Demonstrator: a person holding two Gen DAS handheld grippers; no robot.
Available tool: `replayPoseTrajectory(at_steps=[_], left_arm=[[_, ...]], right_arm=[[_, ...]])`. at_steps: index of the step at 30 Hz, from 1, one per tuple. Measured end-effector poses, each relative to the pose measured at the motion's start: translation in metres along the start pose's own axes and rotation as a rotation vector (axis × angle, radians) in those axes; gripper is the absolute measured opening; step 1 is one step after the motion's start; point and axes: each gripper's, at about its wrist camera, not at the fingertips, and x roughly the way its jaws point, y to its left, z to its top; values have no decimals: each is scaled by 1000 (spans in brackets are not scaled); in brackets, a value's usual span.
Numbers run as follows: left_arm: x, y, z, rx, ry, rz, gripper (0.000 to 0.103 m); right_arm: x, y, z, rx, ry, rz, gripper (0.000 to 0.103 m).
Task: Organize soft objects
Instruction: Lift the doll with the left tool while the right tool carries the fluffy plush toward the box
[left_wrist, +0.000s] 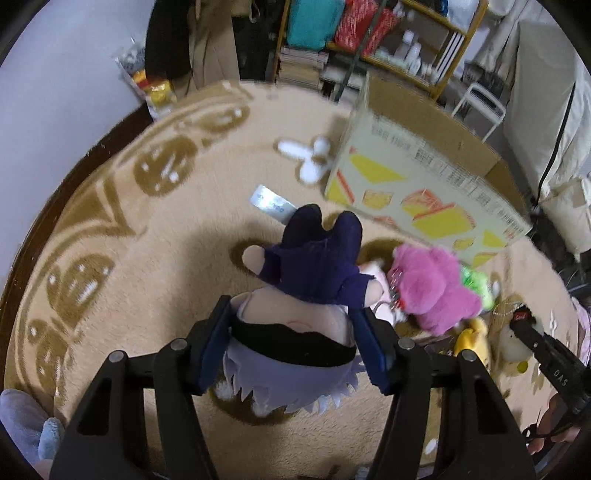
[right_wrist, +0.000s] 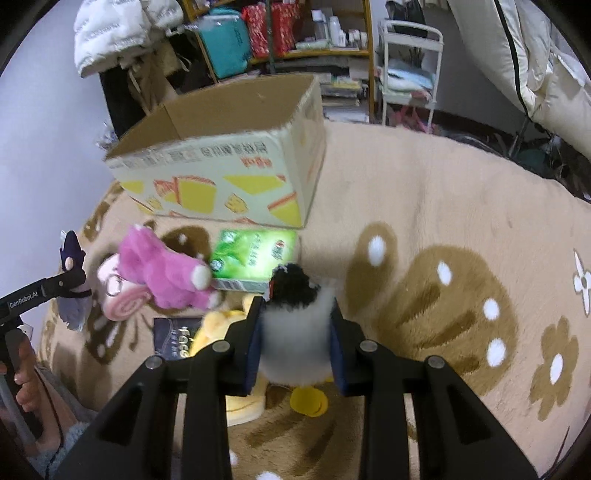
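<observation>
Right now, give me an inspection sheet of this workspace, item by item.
Surface: beige patterned rug.
Job's things: doll in dark clothes; black-and-white fluffy toy; pink plush and yellow plush on the rug; open cardboard box, contents not visible.
Clutter: green packet, dark booklet, white slippers.
Grippers: left gripper shut on the doll; right gripper shut on the fluffy toy.
Cables: black cord by pale bedding.
Surroundings: crowded shelves, white rack.
</observation>
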Motion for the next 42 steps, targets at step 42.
replayPoseTrajectory(at_steps=[42], left_arm=[[-109, -76, 89, 290, -606, 77, 62]], right_arm=[[-92, 43, 79, -139, -494, 51, 33]])
